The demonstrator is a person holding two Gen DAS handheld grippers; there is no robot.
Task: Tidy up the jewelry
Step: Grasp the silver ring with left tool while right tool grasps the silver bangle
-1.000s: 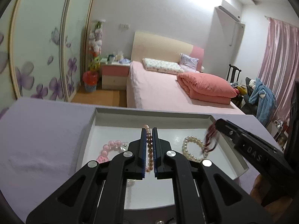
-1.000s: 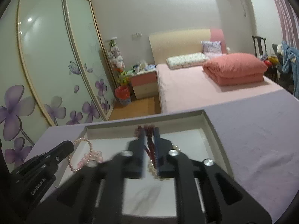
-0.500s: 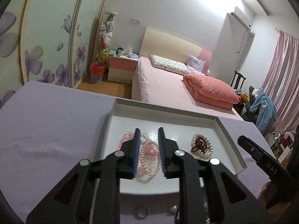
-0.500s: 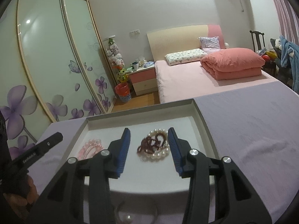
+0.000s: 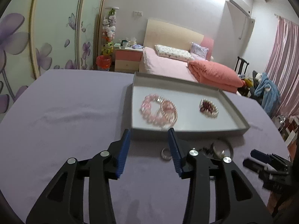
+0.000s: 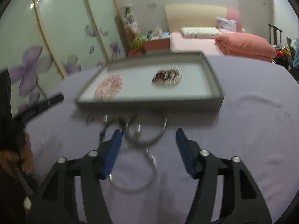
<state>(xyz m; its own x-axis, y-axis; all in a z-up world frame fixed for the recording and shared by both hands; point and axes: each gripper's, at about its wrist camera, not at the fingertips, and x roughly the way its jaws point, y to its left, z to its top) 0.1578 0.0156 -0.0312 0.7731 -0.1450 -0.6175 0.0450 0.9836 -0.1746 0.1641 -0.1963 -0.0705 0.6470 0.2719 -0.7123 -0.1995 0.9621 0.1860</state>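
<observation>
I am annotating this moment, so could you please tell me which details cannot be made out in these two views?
- Small pieces before the tray, right wrist view: motion blur hides what they are.
- Silver ring, left wrist view: the left gripper's finger partly covers it.
- Lower bangle, right wrist view: partly behind the right gripper.
- Pink bracelets, left wrist view: overlapped and blurred, count unclear.

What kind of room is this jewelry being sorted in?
A home bedroom, most likely: a bed with pillows and a folded quilt, a nightstand beside it, and a flower-patterned sliding wardrobe along the wall.
</observation>
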